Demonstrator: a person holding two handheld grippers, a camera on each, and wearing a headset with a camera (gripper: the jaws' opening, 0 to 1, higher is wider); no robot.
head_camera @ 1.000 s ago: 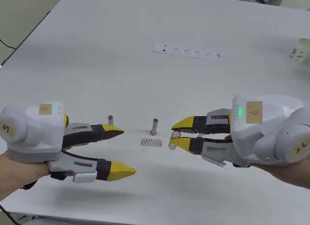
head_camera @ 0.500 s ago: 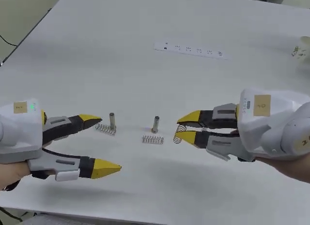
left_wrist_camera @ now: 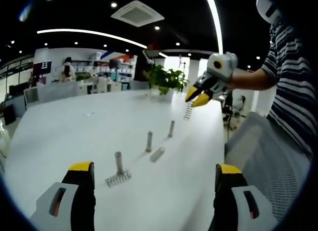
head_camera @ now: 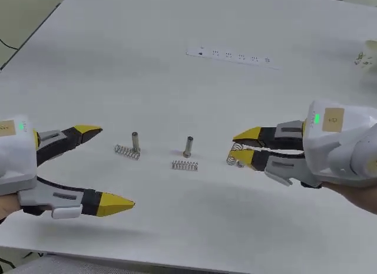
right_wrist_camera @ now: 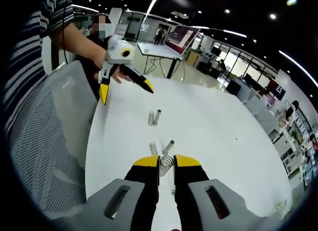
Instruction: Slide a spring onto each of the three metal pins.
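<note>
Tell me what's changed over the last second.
Both grippers drew apart: the open left gripper pulled back left, away from the left pin; the right gripper, shut on a spring, moved right, off the middle pin. Pins and the two loose springs stayed put.

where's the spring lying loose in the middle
Head view, centre: the loose spring lies flat just in front of the middle pin, left of the right gripper.

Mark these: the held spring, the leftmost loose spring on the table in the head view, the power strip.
held spring (right_wrist_camera: pixel 165 163), right gripper view, on its exposed front coils.
leftmost loose spring (head_camera: pixel 126 151), head view, on the middle of its coils.
power strip (head_camera: pixel 230 56), head view, on the middle of its top face.
</note>
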